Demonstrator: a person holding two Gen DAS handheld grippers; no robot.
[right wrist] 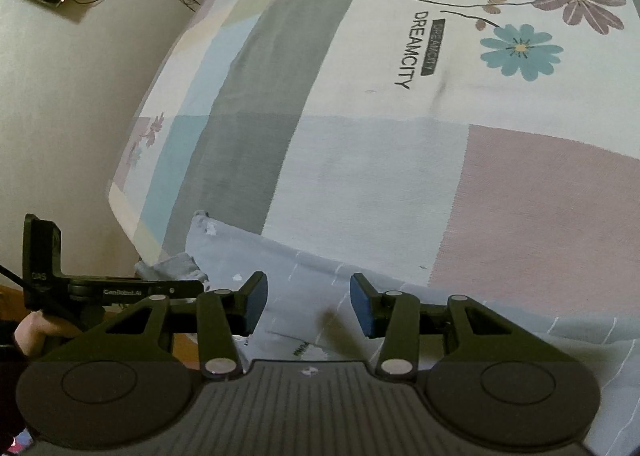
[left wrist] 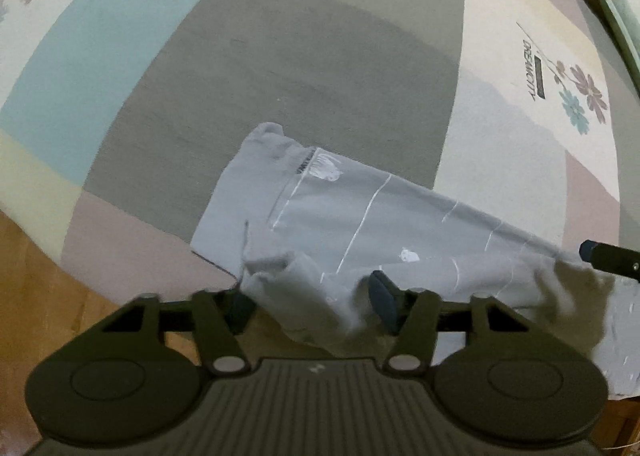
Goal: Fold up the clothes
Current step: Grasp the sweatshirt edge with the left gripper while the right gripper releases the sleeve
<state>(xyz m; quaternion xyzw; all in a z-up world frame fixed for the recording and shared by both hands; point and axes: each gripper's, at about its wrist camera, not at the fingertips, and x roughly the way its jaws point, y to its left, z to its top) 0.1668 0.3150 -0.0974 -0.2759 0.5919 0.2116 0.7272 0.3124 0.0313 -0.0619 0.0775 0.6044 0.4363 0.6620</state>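
Left wrist view: your left gripper [left wrist: 316,302] had its jaws around a bunched edge of the grey garment [left wrist: 360,216] at the near edge of the patchwork bedsheet [left wrist: 280,56]; whether the pads pressed it could not be told.

Right wrist view: your right gripper [right wrist: 306,306] stood open above the garment, holding nothing.

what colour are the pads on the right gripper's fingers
Dark blue pads on black fingers, clearest in the right wrist view.

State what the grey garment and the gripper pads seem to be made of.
Garment: soft matte knit, probably cotton jersey; it bunches and drapes, with white printed lines. Pads: dark blue, matte, likely rubber or foam, on black plastic fingers.
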